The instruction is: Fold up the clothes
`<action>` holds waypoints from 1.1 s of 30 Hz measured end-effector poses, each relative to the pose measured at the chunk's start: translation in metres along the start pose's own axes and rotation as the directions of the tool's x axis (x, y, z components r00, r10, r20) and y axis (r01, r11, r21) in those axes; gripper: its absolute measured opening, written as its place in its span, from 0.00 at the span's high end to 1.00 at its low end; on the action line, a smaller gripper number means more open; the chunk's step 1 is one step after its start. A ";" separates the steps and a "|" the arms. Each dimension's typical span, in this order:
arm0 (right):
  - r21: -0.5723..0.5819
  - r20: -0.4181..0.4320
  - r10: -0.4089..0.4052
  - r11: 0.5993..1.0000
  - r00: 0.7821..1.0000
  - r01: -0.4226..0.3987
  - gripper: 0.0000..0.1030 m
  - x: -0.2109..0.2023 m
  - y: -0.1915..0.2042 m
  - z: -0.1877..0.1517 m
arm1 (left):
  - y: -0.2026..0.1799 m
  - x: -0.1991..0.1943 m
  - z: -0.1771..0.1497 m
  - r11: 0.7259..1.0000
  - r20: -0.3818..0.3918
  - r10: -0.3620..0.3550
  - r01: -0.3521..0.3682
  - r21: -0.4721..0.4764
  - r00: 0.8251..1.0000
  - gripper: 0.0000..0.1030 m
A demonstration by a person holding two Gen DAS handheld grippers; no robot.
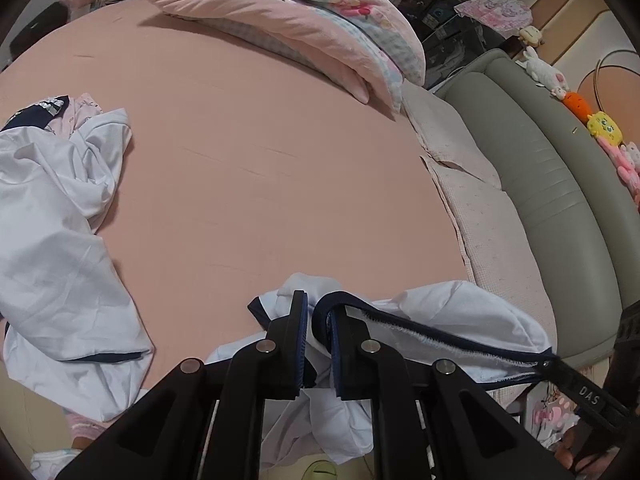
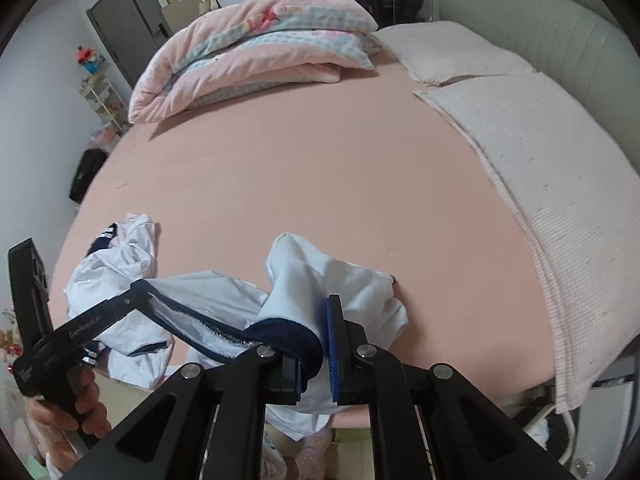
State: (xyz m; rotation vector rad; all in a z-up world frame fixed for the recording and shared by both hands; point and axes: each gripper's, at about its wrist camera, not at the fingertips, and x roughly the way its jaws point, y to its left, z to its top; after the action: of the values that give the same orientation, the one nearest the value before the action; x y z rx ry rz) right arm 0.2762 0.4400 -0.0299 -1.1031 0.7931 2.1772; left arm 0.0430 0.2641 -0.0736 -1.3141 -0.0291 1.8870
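Spanning the pink bed (image 2: 320, 168) ahead of both my tools, a bare sheet leaves room for laying clothes flat. Nearer, a white garment (image 2: 332, 280) hangs bunched under my tools. Its navy band (image 1: 440, 330) runs taut between them, long axis tool to tool, likely to square an edge. My left tool (image 1: 318, 344) and right tool (image 2: 316, 354) each pinch that band. A heap of clothes (image 1: 60, 220) lies left of my left tool.
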 end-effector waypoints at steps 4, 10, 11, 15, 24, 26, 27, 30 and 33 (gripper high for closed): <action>0.006 -0.014 -0.033 0.999 0.999 0.033 0.93 0.011 -0.004 0.000 | -0.005 -0.002 -0.001 1.000 0.003 0.005 -0.005 0.021 1.000 0.91; -0.059 -0.066 -0.064 0.996 0.996 0.060 0.85 0.037 0.002 -0.005 | -0.016 -0.003 -0.003 0.997 0.013 0.000 -0.001 0.081 1.000 0.91; -0.082 -0.068 -0.086 0.993 0.994 0.080 0.73 0.041 0.004 -0.005 | -0.015 -0.002 -0.003 0.997 0.008 -0.007 0.007 0.078 1.000 0.91; -0.133 -0.045 -0.136 0.983 0.990 0.129 0.53 0.056 0.012 -0.002 | -0.009 0.007 -0.001 0.998 -0.021 -0.005 0.006 0.067 1.000 0.91; -0.024 -0.075 -0.136 0.991 0.988 0.134 0.53 0.080 -0.006 0.019 | 0.011 0.035 0.008 0.998 -0.123 0.045 -0.038 0.056 0.991 0.90; -0.045 -0.068 -0.138 0.990 0.988 0.135 0.53 0.077 -0.004 0.016 | 0.017 0.043 0.012 1.000 -0.152 0.021 -0.018 0.018 0.988 0.87; -0.055 -0.067 -0.139 0.989 0.988 0.135 0.53 0.075 -0.003 0.014 | 0.019 0.047 0.014 1.000 -0.161 0.009 -0.009 -0.003 0.987 0.84; -0.071 -0.063 -0.148 0.987 0.987 0.143 0.53 0.069 -0.004 0.007 | 0.024 0.053 0.019 0.999 -0.165 -0.006 0.000 -0.042 0.986 0.63; -0.079 -0.057 -0.157 0.985 0.986 0.152 0.53 0.063 -0.002 0.000 | 0.022 0.052 0.023 0.997 -0.168 -0.061 0.051 -0.061 0.984 0.57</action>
State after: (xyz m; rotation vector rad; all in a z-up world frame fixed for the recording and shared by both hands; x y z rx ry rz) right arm 0.2460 0.4556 -0.0834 -1.2338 0.6352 2.0653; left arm 0.0055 0.2912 -0.1133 -1.4931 -0.0309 1.7327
